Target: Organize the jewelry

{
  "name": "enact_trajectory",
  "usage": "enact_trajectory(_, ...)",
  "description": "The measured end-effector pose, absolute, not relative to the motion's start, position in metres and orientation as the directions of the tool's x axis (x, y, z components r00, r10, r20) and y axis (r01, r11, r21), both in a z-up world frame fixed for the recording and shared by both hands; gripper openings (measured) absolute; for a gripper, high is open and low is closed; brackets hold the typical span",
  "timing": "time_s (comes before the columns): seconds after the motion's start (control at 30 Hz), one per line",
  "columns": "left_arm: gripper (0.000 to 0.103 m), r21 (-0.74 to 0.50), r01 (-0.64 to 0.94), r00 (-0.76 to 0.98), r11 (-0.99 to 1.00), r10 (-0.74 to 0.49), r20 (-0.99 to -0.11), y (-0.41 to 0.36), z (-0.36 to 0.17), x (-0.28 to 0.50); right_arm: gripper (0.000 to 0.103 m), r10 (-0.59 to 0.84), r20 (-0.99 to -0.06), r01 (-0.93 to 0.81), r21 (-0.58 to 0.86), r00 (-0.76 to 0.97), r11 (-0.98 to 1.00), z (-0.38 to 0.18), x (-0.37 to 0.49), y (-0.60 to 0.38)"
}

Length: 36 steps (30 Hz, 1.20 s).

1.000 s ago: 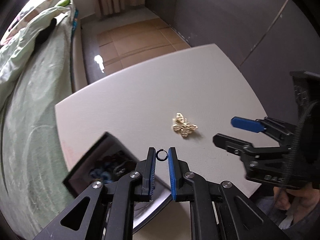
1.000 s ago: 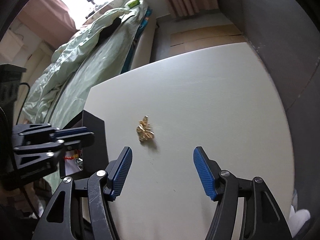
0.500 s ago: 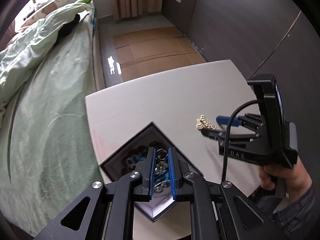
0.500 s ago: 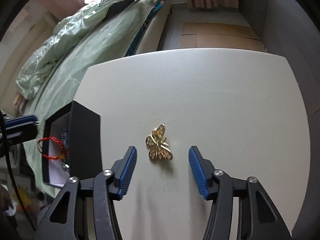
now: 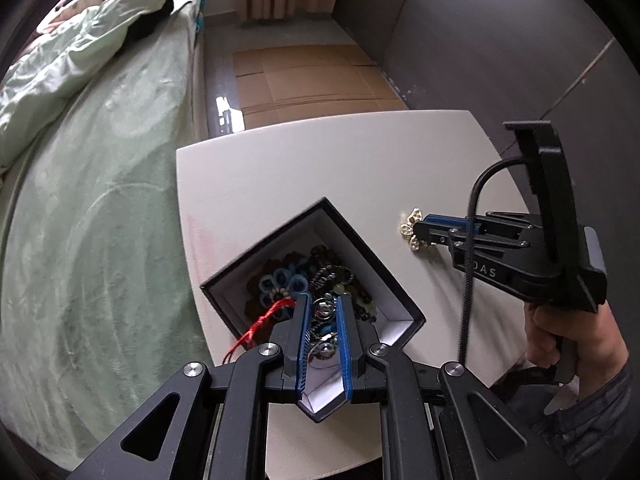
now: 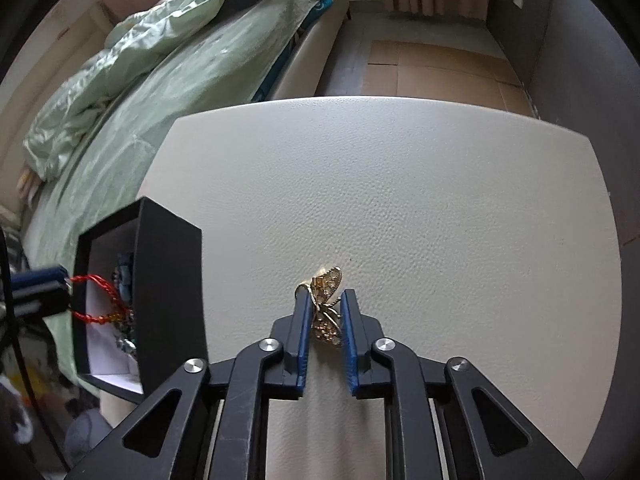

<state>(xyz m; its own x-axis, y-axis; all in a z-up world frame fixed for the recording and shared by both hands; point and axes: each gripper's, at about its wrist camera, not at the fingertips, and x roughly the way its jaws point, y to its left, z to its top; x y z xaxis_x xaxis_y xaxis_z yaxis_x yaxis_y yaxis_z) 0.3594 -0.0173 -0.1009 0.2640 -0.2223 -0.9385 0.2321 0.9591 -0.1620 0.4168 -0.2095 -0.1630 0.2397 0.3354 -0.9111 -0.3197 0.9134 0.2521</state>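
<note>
A: Butterfly brooch, gold, on the white table, a little way right of the black jewelry box. It sits tilted up between the pads of the right tongs, whose jaws are closing on it now. Both pads look to be touching the wings.

B: Grip sound?

A: Marginal, I'd say. It's an openwork piece, thin and stiff, caught by its edges. Best to finish the squeeze before any lift, and keep the pads square to the wings so it can't pivot or flick out.

B: Left side?

A: Left tongs are nearly pressed together, hanging over the open box. A small metal ring shows between the pads, though against the pile of beads and chains beneath I can't be certain it is pinched and not just lying below. A red cord trails over the box's near rim.

B: So the carry?

A: Short one, leftward to the box. Lift straight up first to clear the table, then go over the box wall, not into it. The left tongs occupy the box mouth, so the right should wait or come in from the far corner. Release low, so the brooch doesn't bounce out.
</note>
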Motion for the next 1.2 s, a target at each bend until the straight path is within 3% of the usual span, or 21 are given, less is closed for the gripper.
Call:
enact_trajectory(0.07, 0.016, -0.159, 0.235, 0.255, 0.959, -0.219, -0.942, -0.018, -0.102, 0.359, 0.014, 0.358, -0.904, -0.31, 0.279, 0.236, 0.909, -0.161, 0.415, -0.212)
enact_trajectory(0.13, 0.028, -0.154, 0.231, 0.255, 0.961, -0.212, -0.943, -0.016, -0.102, 0.358, 0.014, 0.359, -0.902, -0.319, 0.276, 0.239, 0.907, -0.156, 0.409, -0.211)
enact_trajectory(0.2, 0.052, -0.153, 0.225, 0.27, 0.962, -0.212, -0.939, -0.013, -0.1, 0.357, 0.014, 0.357, -0.902, -0.322, 0.272, 0.243, 0.907, -0.153, 0.406, -0.207)
enact_trajectory(0.27, 0.058, -0.157, 0.218, 0.296, 0.963, -0.219, -0.93, -0.007, -0.096, 0.354, 0.014, 0.36, -0.898, -0.321, 0.273, 0.253, 0.907, -0.145, 0.402, -0.205)
enact_trajectory(0.6, 0.058, -0.172, 0.181, 0.351, 0.968, -0.227, -0.909, 0.024, -0.081, 0.343, 0.014, 0.482, -0.794, -0.354, 0.359, 0.371, 0.864, -0.076, 0.373, -0.191)
enact_trajectory(0.9, 0.062, -0.195, 0.151, 0.413, 0.969, -0.241, -0.878, 0.044, -0.066, 0.324, 0.014, 0.526, -0.77, -0.433, 0.361, 0.361, 0.826, -0.056, 0.36, -0.147)
enact_trajectory(0.97, 0.066, -0.211, 0.14, 0.427, 0.968, -0.251, -0.869, 0.047, -0.062, 0.319, 0.033, 0.499, -0.794, -0.434, 0.335, 0.348, 0.836, -0.059, 0.358, -0.139)
enact_trajectory(1.0, 0.071, -0.217, 0.133, 0.44, 0.967, -0.254, -0.862, 0.048, -0.06, 0.317, 0.058, 0.483, -0.8, -0.427, 0.321, 0.356, 0.845, -0.059, 0.355, -0.139)
enact_trajectory(1.03, 0.074, -0.227, 0.129, 0.453, 0.965, -0.261, -0.852, 0.049, -0.058, 0.313, 0.069, 0.474, -0.799, -0.425, 0.309, 0.369, 0.851, -0.058, 0.352, -0.139)
enact_trajectory(1.1, 0.086, -0.244, 0.126, 0.473, 0.962, -0.274, -0.837, 0.049, -0.053, 0.307, 0.069, 0.462, -0.794, -0.419, 0.292, 0.394, 0.86, -0.053, 0.345, -0.145)
enact_trajectory(1.2, 0.089, -0.245, 0.122, 0.499, 0.962, -0.273, -0.823, 0.044, -0.044, 0.295, 0.069, 0.479, -0.78, -0.389, 0.328, 0.402, 0.861, -0.05, 0.33, -0.162)
